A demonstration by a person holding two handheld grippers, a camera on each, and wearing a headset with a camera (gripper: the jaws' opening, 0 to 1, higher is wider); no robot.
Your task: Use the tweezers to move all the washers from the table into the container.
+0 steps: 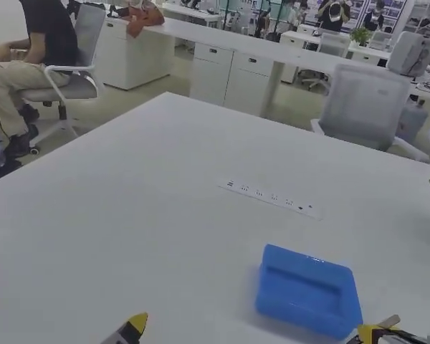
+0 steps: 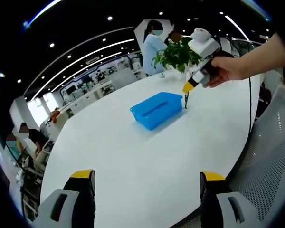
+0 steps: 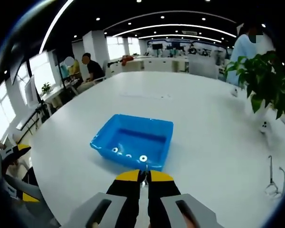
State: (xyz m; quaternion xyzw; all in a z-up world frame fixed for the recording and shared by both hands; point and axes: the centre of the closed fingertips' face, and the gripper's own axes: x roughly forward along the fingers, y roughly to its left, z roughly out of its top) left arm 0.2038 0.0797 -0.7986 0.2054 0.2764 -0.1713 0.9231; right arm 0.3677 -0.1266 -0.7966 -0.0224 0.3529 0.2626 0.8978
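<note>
- Washers [image 3: 143,158] (three that I can count) lie inside the blue container [image 3: 133,140], along its near wall.
- Right gripper [image 3: 144,175] has its jaws pinched together on the tweezers [image 2: 185,100], whose tips sit at the container's rim.
- Left gripper [image 2: 147,178] has its jaws spread wide with nothing between them, above bare table [image 2: 133,152], well apart from the container.
- Power strip [image 1: 269,196] lies beyond the container (its markings are too small to read).
</note>
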